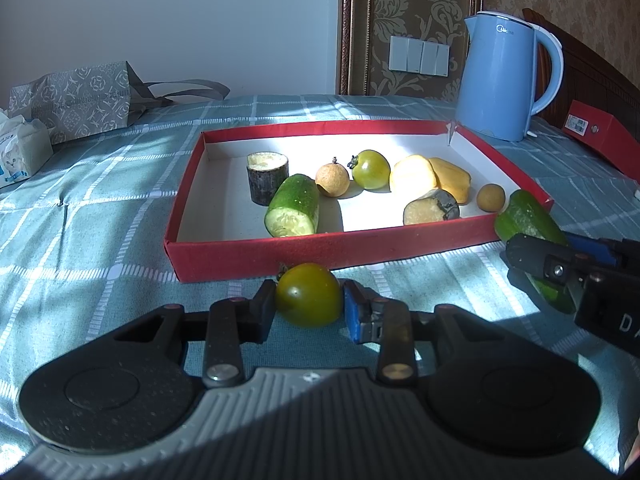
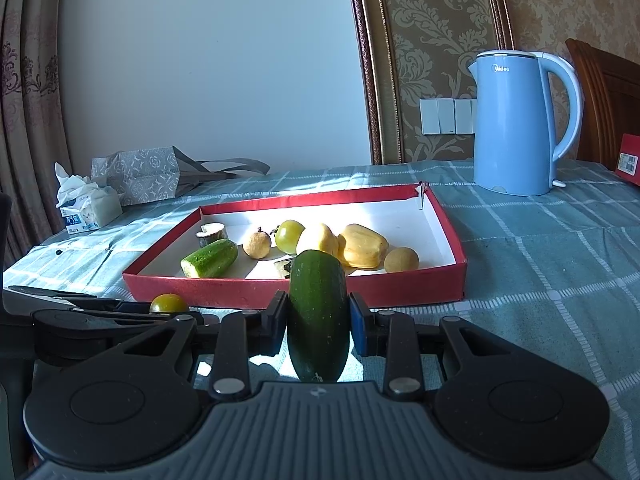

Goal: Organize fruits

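My left gripper (image 1: 309,308) is shut on a green tomato (image 1: 309,295), just in front of the near wall of the red tray (image 1: 280,250). My right gripper (image 2: 318,320) is shut on a dark green cucumber piece (image 2: 318,316), held lengthwise before the tray's near wall (image 2: 360,286); it also shows in the left wrist view (image 1: 528,220) at the tray's near right corner. In the tray lie a cut cucumber half (image 1: 294,206), a second green tomato (image 1: 371,169), two longans (image 1: 332,181), yellow fruit pieces (image 1: 432,178) and two dark-skinned stubs (image 1: 267,178).
A blue kettle (image 1: 502,80) stands behind the tray's far right corner. A red box (image 1: 600,132) lies at the far right. A grey patterned bag (image 1: 76,96) and a tissue pack (image 1: 20,148) sit at the far left on the checked blue cloth (image 1: 100,208).
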`<action>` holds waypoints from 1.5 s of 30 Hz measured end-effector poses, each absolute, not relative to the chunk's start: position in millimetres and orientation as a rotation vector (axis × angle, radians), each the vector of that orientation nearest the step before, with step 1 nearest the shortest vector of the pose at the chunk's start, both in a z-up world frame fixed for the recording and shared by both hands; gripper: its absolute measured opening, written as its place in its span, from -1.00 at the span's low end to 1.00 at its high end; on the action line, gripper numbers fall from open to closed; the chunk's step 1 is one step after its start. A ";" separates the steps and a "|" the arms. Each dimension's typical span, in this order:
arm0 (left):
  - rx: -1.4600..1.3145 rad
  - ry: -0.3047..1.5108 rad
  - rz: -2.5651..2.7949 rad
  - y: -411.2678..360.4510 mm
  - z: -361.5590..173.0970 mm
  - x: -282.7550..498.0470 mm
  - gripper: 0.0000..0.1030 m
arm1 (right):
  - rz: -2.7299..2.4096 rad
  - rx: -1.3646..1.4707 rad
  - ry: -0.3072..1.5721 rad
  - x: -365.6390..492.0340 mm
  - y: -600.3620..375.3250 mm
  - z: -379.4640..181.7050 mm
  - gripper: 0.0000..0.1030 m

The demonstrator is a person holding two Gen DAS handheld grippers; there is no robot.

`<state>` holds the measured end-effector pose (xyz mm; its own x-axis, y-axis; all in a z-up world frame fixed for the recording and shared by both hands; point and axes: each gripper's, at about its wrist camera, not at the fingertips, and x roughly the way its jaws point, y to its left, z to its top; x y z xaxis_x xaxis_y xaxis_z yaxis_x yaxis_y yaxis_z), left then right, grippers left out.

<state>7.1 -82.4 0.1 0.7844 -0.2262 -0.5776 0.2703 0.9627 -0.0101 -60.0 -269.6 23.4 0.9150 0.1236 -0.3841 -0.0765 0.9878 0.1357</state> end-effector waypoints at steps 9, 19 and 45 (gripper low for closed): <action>0.077 0.613 -0.268 -82.3 0.3 7.2 -0.38 | 0.105 0.125 0.409 -58.7 -270.1 22.7 -0.39; 0.081 0.611 -0.267 -82.7 0.3 6.9 -0.38 | 0.104 0.129 0.410 -58.1 -270.9 22.5 -0.39; 0.083 0.610 -0.267 -83.1 0.1 6.8 -0.38 | 0.104 0.132 0.410 -58.3 -271.3 22.1 -0.39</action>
<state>6.8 -83.1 0.1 0.7863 -0.2230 -0.5762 0.2720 0.9623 -0.0013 -58.3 -271.3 22.1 0.9121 0.1270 -0.3899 -0.0737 0.9861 0.1488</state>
